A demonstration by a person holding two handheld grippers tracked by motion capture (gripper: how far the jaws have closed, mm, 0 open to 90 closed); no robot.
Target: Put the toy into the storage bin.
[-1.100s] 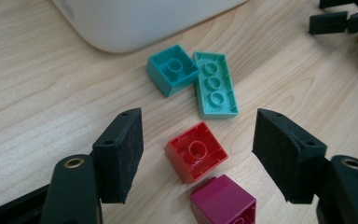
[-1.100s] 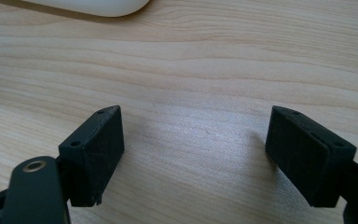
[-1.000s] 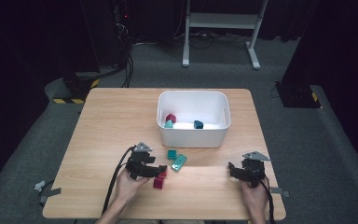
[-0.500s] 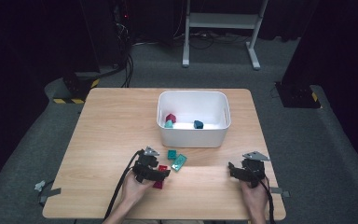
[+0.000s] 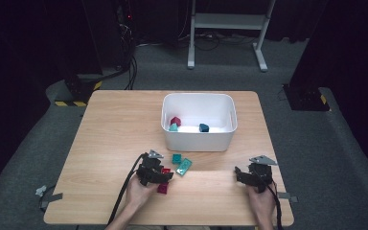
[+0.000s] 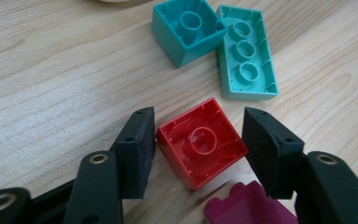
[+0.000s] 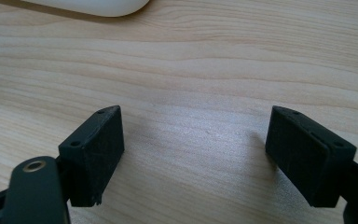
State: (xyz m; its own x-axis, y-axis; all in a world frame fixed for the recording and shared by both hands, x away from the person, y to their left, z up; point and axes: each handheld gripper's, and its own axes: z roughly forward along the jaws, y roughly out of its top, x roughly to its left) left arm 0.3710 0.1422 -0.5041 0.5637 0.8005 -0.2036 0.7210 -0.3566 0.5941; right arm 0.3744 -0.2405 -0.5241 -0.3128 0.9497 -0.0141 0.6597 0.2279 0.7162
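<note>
A red brick (image 6: 200, 149) lies upside down on the wooden table (image 5: 115, 124) between the jaws of my left gripper (image 6: 199, 119). Those jaws have just been closing, and both pads now touch opposite corners of the brick. In the high view this gripper (image 5: 160, 175) sits near the table's front, left of centre, over the red brick (image 5: 166, 170). A magenta brick (image 6: 247, 207) lies just under the right jaw. My right gripper (image 7: 193, 135) rests open on bare wood at the front right (image 5: 239, 173), with nothing between its fingers.
A teal square brick (image 6: 186, 30) and a lighter teal long brick (image 6: 247, 56) lie side by side, upside down, just beyond the red one. A white bin (image 5: 197, 139) behind them holds a dark red, a teal and a dark blue brick.
My left gripper has shifted a little to the right over the red brick and its jaws have narrowed around it. The right gripper has stayed still.
</note>
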